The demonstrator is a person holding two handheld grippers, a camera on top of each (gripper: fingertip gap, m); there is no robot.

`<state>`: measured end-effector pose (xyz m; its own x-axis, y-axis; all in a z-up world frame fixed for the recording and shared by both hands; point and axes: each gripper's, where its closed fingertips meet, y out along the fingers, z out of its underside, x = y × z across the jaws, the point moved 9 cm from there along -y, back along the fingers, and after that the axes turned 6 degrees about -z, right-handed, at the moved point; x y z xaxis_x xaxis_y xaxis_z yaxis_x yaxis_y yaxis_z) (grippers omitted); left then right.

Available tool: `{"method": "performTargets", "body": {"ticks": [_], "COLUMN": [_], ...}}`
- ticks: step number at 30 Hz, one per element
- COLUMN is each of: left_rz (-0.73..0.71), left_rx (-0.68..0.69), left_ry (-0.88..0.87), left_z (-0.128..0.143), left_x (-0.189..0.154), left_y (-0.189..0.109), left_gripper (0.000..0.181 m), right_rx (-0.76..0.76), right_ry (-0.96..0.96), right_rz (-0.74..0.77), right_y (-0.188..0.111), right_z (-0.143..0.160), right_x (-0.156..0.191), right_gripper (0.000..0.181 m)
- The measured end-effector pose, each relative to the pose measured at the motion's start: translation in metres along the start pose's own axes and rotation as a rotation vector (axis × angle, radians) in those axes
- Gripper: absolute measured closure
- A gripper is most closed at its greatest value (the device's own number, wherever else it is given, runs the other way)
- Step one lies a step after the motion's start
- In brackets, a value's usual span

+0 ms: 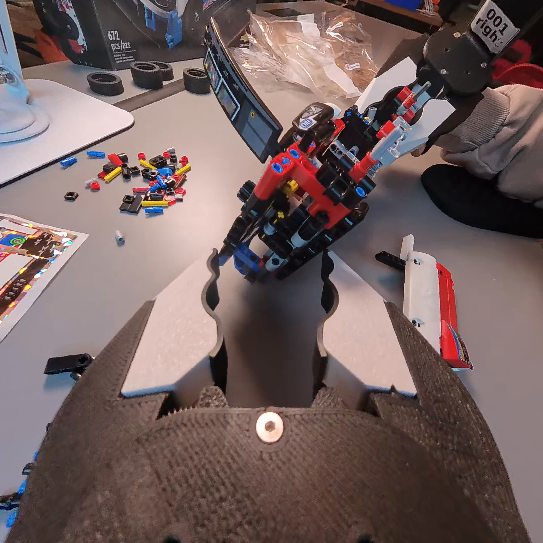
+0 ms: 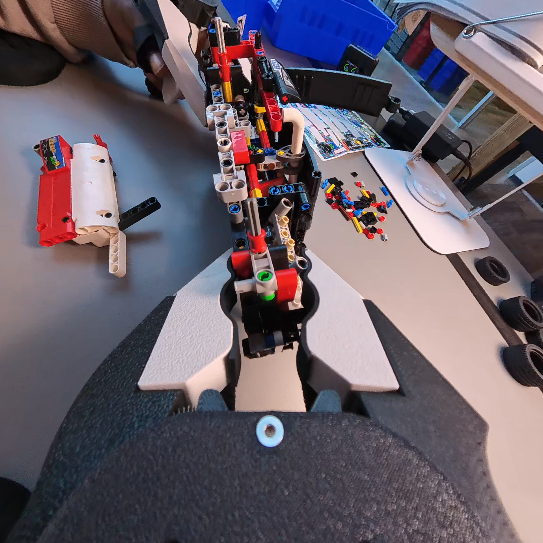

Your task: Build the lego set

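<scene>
Right gripper: I've got it clamped on the chassis
Left gripper: fingers apart, empty, just below the chassis
Loose parts: left of the chassis

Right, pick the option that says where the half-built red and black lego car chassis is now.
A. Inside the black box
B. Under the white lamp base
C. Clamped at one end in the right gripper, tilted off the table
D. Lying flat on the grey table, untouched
C: the right gripper has its jaws closed around one end of the half-built red and black lego car chassis, which slants up off the grey table.
</scene>
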<state>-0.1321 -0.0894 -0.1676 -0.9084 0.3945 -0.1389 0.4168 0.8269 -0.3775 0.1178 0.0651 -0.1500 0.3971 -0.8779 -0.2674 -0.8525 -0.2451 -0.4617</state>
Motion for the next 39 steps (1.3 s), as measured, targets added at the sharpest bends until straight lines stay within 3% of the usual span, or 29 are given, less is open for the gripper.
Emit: {"method": "performTargets", "body": {"ticks": [8, 18, 26, 39], "left_rz": [-0.009, -0.01, -0.036, -0.009], "left_rx": [-0.024, -0.063, -0.056, -0.073], "left_ry": [-0.018, 0.072, 0.032, 0.152], "left_z": [-0.002, -0.004, -0.004, -0.008], "left_x": [0.001, -0.004, -0.002, -0.017], "left_y": [-0.003, -0.003, 0.002, 0.013], "left_gripper": [0.115, 0.097, 0.096, 0.096], "right_rx": [-0.019, -0.034, -0.038, -0.058], "right_ry": [0.011, 0.005, -0.007, -0.033], "right_rz": [-0.006, -0.021, -0.021, -0.031], "right_y": [0.0, -0.002, -0.006, -0.006], "right_z": [0.001, 0.003, 0.005, 0.005], "right_x": [-0.001, 0.0, 0.001, 0.004], "right_gripper": [0.144, 0.144, 0.145, 0.146]}}
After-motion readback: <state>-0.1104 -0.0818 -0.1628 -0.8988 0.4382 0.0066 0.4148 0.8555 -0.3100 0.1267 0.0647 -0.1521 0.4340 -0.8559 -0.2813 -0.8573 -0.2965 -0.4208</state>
